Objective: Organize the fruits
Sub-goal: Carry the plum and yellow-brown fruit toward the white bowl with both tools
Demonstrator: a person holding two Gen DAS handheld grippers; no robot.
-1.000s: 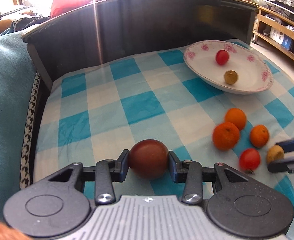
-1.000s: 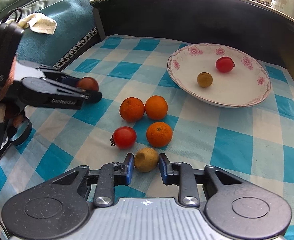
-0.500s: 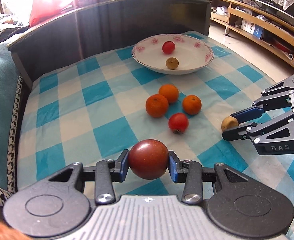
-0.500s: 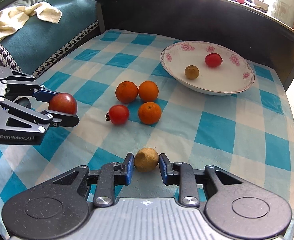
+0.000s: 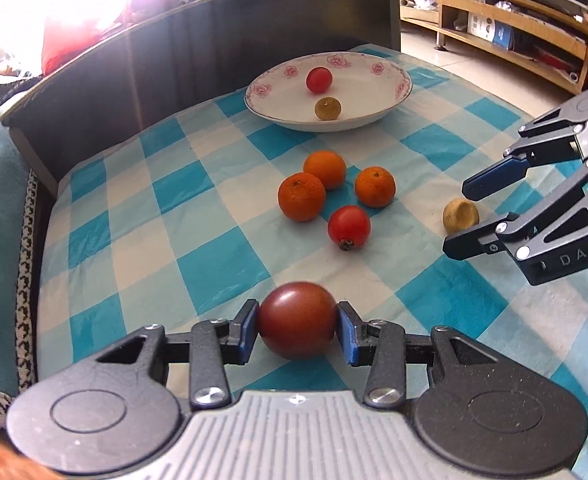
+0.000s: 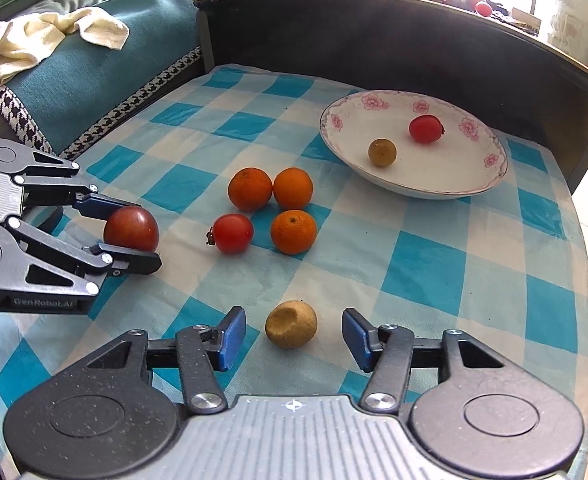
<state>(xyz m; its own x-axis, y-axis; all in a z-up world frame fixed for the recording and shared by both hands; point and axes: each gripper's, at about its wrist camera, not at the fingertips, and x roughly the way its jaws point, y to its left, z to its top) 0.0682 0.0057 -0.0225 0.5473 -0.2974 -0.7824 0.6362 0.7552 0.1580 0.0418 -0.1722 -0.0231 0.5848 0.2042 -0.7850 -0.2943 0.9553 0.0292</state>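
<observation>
Left tool (image 5: 297, 330): my left tool is clenched on the dark red fruit (image 5: 296, 321); both blue pads press its sides and it sits between the fingers, above the checked cloth.
Right tool (image 6: 292, 338): my right tool is released, its blue pads spread wide with a clear gap on each side of the small tan fruit (image 6: 291, 323).
Small tan fruit: it rests on the cloth between my right tool's fingers, touching neither pad; a dent shows on its upper face. From my left tool it lies ahead and to the right, just beside the right tool's fingertips (image 5: 460, 249).
Dark red fruit, seen from the right tool: it is ahead and to the left, caught between the left tool's two fingers (image 6: 134, 258).
Oranges: three sit ahead of both tools in a close cluster, the front orange (image 6: 293, 231) nearest my right tool, the left orange (image 6: 250, 189) and the far orange (image 6: 293, 188) touching behind it.
Red tomato (image 6: 232, 233): just left of the front orange, its stem end pointing left.
Bowl (image 6: 482, 184): white with pink flowers, beyond the oranges, ahead and right of my right tool; it holds a small red fruit (image 6: 425, 129) and a small brownish fruit (image 6: 382, 152), apart from each other.
Table (image 6: 446, 280): covered by a blue and white checked cloth; a dark curved board stands at its far edge.
</observation>
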